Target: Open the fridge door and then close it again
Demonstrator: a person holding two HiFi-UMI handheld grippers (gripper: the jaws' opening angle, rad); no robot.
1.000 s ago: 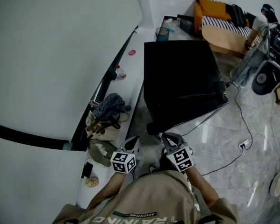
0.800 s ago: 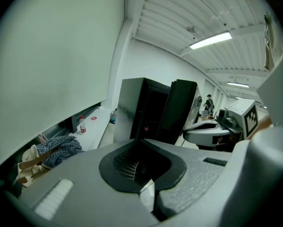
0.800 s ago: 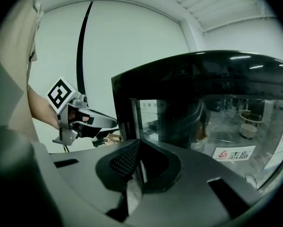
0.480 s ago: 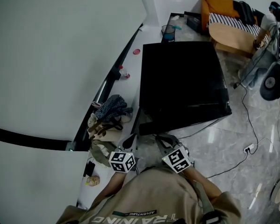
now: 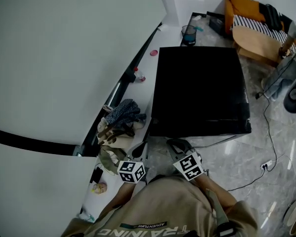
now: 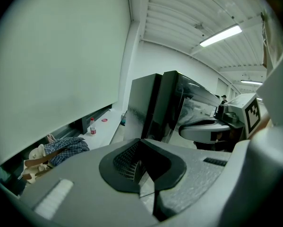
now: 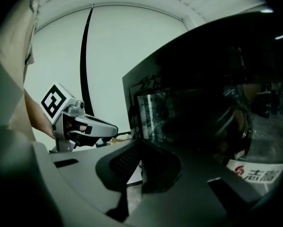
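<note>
The left gripper (image 5: 143,147) and the right gripper (image 5: 176,144) sit side by side at the lower centre of the head view. Each has its jaws pressed together with nothing between them. Just above them, filling the centre of the frame, stands the black fridge (image 5: 199,90), its door apparently closed against the body.

The opening step looks not yet begun. To do it well, one gripper should probably spread its jaws first and then take the door's free edge or handle. No view shows clearly where that grip point is, so it needs finding before reaching in. A pull along the door's arc should keep the fridge from shifting.

At centre left, a white ledge (image 5: 148,65) carries a checked cloth (image 5: 125,111), a bag (image 5: 110,132) and a small bottle (image 5: 141,77), near the fridge's left side. A cable (image 5: 266,127) trails over the floor at right and might catch a foot.
</note>
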